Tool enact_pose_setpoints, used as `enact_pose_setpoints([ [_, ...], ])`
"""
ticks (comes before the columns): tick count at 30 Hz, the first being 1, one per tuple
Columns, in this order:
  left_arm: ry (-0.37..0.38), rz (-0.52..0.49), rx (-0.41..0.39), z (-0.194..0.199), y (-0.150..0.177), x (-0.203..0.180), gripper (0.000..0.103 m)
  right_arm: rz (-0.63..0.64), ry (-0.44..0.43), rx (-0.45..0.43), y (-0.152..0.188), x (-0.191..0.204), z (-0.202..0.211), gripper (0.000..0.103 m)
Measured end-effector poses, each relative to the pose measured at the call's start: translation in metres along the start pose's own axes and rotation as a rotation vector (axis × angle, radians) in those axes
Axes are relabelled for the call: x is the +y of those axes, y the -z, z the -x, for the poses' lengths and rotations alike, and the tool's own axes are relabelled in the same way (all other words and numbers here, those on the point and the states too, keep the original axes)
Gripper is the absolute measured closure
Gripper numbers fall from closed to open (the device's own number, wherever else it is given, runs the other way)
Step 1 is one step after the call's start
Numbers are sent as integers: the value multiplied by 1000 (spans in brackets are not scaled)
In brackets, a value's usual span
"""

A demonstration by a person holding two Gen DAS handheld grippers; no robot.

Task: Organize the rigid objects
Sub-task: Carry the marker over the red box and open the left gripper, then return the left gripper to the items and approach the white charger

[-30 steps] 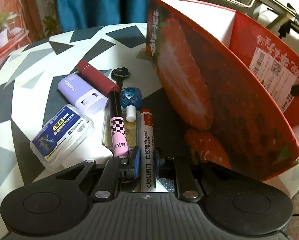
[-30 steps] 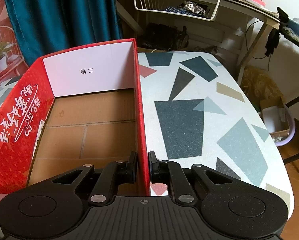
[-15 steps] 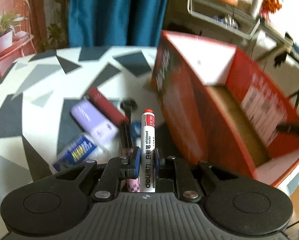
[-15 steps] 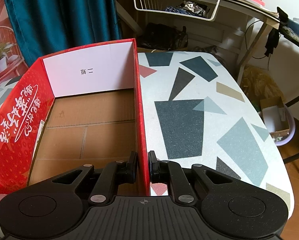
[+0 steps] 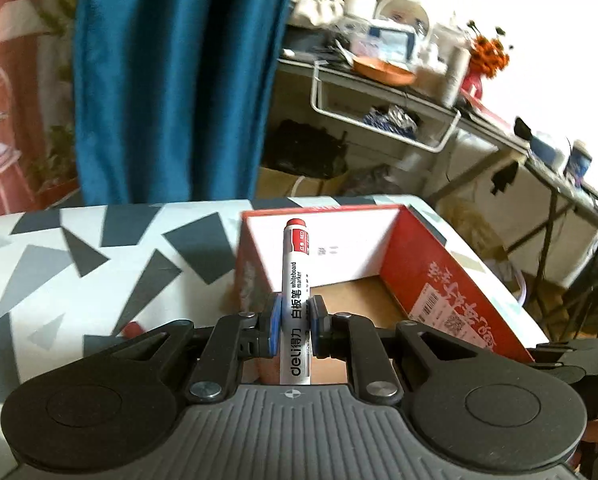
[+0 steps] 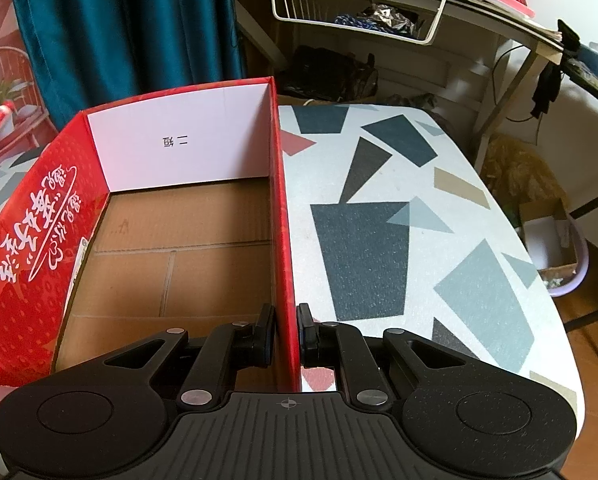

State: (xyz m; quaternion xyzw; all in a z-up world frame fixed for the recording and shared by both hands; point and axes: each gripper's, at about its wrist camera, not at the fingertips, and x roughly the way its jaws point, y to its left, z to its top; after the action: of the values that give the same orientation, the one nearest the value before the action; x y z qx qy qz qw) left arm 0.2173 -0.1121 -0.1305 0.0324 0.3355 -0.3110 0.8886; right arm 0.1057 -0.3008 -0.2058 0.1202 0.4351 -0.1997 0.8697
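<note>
Table [image 6: 379, 200], white top with grey/black triangle pattern, fills mid-frame. Red carton [image 6: 35, 240] centre-left, strawberry print, white end panel, bare brown floor. Right gripper [image 6: 286, 334] clamped on the carton's right wall. Left gripper [image 5: 293, 326] clamped on whiteboard marker [image 5: 295, 276]: white barrel, red cap, black "deli" lettering, upright at frame centre, in front of the carton.

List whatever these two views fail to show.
- Left wrist view: whiteboard marker, lower end hidden behind the left gripper.
- Same view: shelf clutter, blurred.
- Right wrist view: red box, near corner hidden behind the right gripper.
</note>
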Motion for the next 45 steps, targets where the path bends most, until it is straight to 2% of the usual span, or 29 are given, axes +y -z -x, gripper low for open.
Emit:
enact_pose_setpoints([
  [8,44,-45,16,-26,2,-8,87,7,3,4,0,1,-1,92],
  [14,23,-111,13,-41,-7,-9,87,9,3,5,0,1,-1,92],
  [19,7,-155,43,-59,-13,-10,87,10,2,5,0,1,-1,92],
  [30,20,-188,38,-75,-10,-14,86,7,-4,9,-1,2,-2,92],
  [33,18,-174,29,-73,-11,-11,80,5,-7,8,-2,2,-3,92],
  [35,15,-158,14,-70,-12,-9,68,5,-7,8,-1,1,-3,92],
  [38,6,-139,-17,-59,-14,-5,58,4,-11,3,-1,1,-2,92],
  [41,-36,-140,-59,-44,-14,0,51,-3,-17,-2,0,0,-2,92],
  [45,-56,-82,-85,-22,-13,19,47,-13,-25,-2,-1,-2,-2,92],
])
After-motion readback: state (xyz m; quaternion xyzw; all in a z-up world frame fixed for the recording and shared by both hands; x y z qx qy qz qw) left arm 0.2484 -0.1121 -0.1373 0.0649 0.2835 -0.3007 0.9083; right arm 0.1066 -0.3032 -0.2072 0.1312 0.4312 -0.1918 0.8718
